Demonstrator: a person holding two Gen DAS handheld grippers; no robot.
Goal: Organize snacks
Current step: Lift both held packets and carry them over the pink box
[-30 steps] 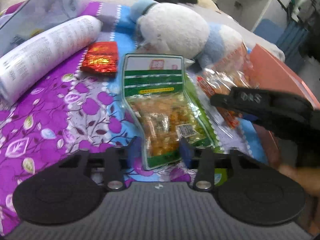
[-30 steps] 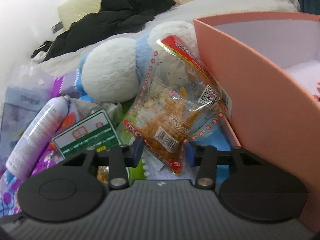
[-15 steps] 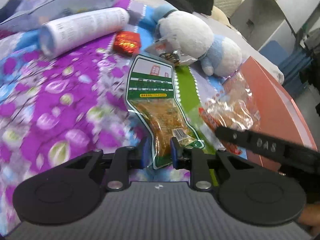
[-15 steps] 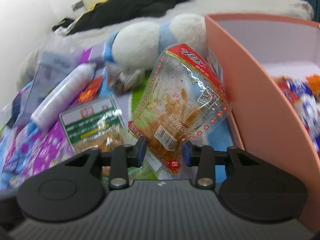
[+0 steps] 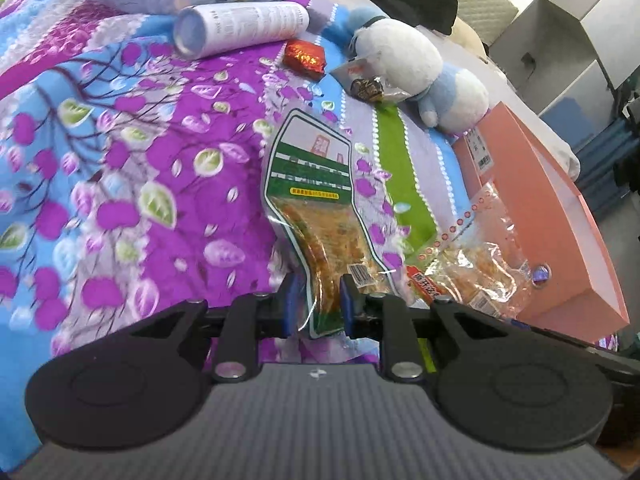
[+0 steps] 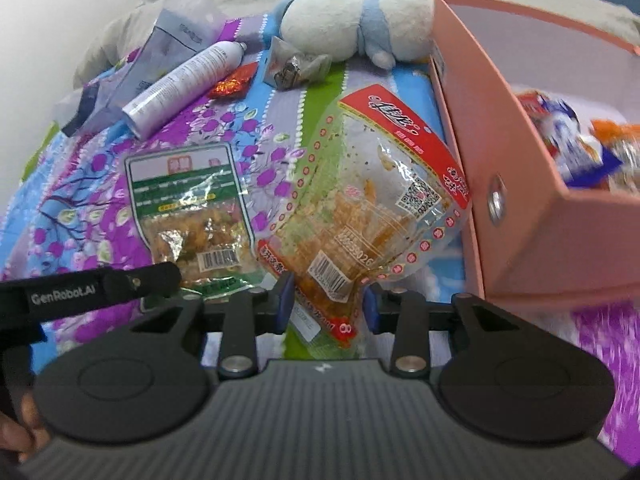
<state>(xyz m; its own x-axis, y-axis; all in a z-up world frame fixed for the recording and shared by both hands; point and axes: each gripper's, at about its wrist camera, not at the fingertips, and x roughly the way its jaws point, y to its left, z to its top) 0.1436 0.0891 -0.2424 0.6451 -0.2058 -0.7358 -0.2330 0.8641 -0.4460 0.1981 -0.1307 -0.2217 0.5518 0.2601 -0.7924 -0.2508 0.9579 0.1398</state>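
Left tool (image 5: 315,304) clenched on the bottom edge of the green-labelled snack pouch (image 5: 316,196), lifted over the floral bedspread (image 5: 100,168). Right tool (image 6: 326,306) clamps the red-trimmed clear snack bag (image 6: 384,200), just beside the pink box (image 6: 520,184). Risks: thin edge grips may slip; the dangling bag may catch the box wall; the two tools sit close and could collide.

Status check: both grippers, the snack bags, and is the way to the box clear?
Left gripper shut on green bag. Right gripper shut on red bag. Pink box open beside it, snacks inside. Nothing between.
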